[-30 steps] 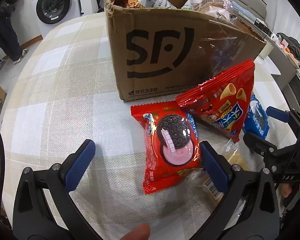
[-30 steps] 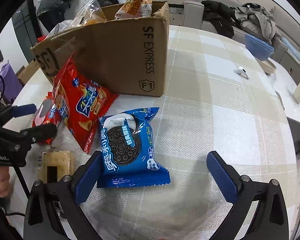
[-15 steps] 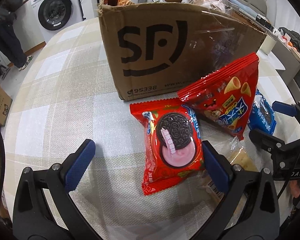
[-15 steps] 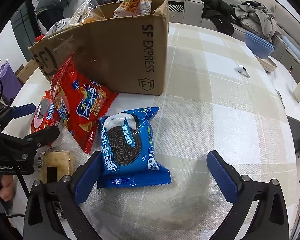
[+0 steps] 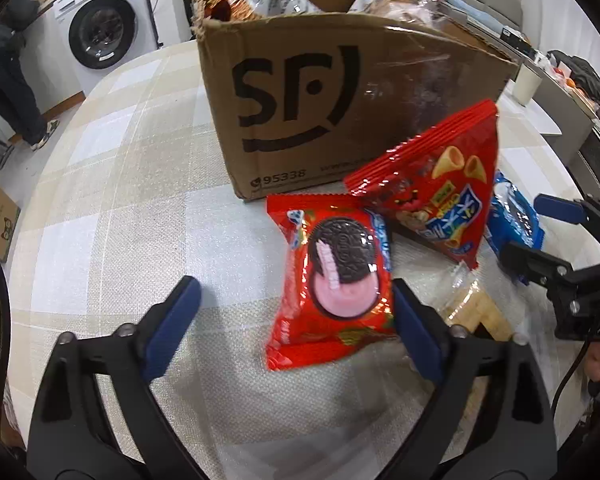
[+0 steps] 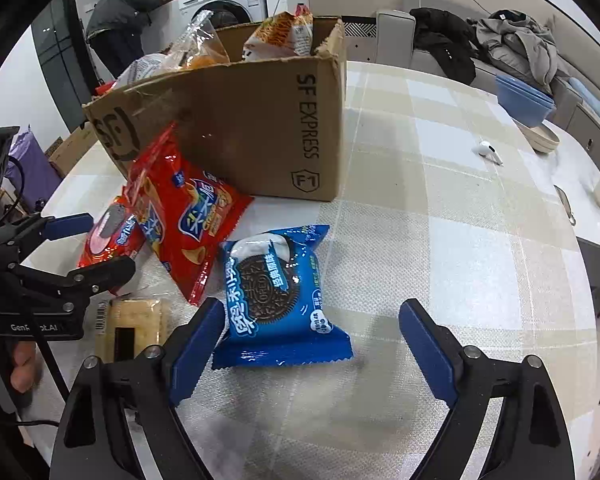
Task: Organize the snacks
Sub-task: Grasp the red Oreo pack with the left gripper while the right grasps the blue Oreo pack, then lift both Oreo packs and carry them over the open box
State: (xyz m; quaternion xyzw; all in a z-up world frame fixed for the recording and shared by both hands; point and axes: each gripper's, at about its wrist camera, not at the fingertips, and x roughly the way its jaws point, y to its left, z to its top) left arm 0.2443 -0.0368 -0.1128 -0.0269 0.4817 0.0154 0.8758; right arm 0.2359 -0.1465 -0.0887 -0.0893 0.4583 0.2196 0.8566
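1. Two cookie packs lie on the table (image 6: 480,240) beside the cardboard box (image 5: 340,112): the red cookie pack (image 5: 334,284) and the blue cookie pack (image 6: 278,296).
2. Both seem light, crinkly and slippery, and the cookies inside can break; better to pinch across the sides.
3. The left gripper (image 5: 296,320) and the right gripper (image 6: 312,346) have just been closing, jaws not yet pressing their packs.
4. The box already holds snack bags (image 6: 284,36).

Glossy red foil-like cookie pack (image 5: 334,276), glossy blue cookie pack (image 6: 278,296), shiny red chip bag (image 5: 440,188). Matt brown cardboard box (image 5: 340,108), clear tape sheen on its right. Woven, textured checked tablecloth (image 6: 460,240). Clear plastic cracker wrap (image 6: 130,326). Gripper pads (image 6: 194,346) matt blue, ridged.
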